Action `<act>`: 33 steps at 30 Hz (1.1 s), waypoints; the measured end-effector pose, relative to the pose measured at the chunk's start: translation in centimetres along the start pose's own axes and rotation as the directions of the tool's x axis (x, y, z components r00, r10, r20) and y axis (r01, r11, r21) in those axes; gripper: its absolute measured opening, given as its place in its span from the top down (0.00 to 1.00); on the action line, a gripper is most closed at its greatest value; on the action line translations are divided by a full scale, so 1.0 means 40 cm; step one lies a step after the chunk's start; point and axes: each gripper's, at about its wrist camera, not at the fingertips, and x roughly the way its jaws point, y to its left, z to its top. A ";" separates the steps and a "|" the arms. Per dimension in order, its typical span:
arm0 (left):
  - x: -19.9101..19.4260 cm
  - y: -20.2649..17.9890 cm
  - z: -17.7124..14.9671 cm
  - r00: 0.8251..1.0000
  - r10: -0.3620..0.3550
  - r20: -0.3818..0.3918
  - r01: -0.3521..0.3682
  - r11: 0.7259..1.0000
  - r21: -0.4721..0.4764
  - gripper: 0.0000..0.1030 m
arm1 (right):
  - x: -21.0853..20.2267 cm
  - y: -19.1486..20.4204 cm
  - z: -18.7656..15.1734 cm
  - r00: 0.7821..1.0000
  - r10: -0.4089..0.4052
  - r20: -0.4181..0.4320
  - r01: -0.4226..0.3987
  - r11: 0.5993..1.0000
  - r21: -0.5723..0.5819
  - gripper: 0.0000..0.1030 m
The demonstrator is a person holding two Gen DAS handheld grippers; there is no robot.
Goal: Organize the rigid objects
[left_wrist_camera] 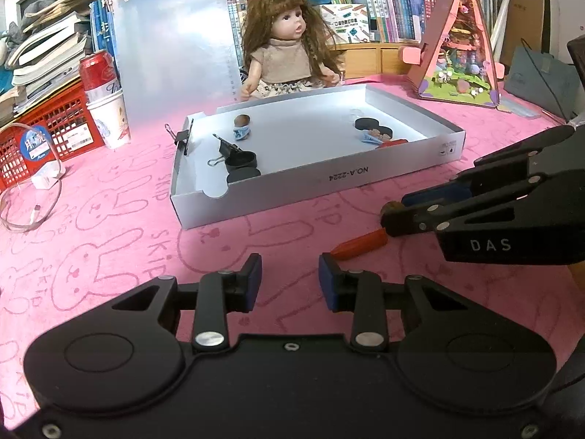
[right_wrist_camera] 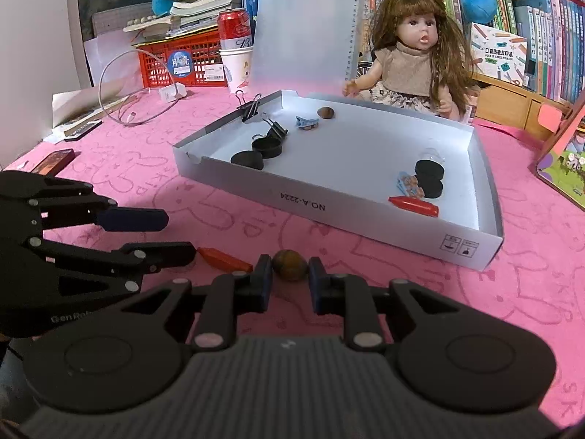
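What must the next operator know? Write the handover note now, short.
Right gripper: shut on the brown nut, low over the pink cloth, in front of the box.
Left gripper: open, empty, beside the loose red stick on the cloth.
Done: already in the box are black discs, clips, another nut and another red stick.
Left: put the held nut into the box, then probably the loose red stick.
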 end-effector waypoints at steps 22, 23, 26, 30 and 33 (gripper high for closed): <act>-0.036 -0.041 0.000 0.998 0.010 0.063 0.006 0.969 -0.247 0.49 | -0.049 -0.048 -0.025 0.998 -0.056 0.031 0.053 0.995 0.087 0.75; -0.028 -0.052 0.002 0.998 0.009 0.055 0.006 0.967 -0.254 0.49 | -0.053 -0.052 -0.029 0.997 -0.063 0.032 0.060 0.994 0.090 0.75; -0.008 -0.076 0.005 0.999 0.011 0.044 0.002 0.962 -0.274 0.49 | -0.065 -0.064 -0.038 0.996 -0.079 0.035 0.075 0.992 0.100 0.75; 0.014 -0.098 0.009 0.998 0.051 0.039 -0.037 0.955 -0.295 0.48 | -0.077 -0.081 -0.045 0.994 -0.099 0.040 0.094 0.989 0.118 0.75; 0.025 -0.107 0.012 0.997 0.071 0.040 -0.056 0.952 -0.302 0.48 | -0.077 -0.082 -0.051 0.994 -0.098 0.037 0.093 0.988 0.121 0.75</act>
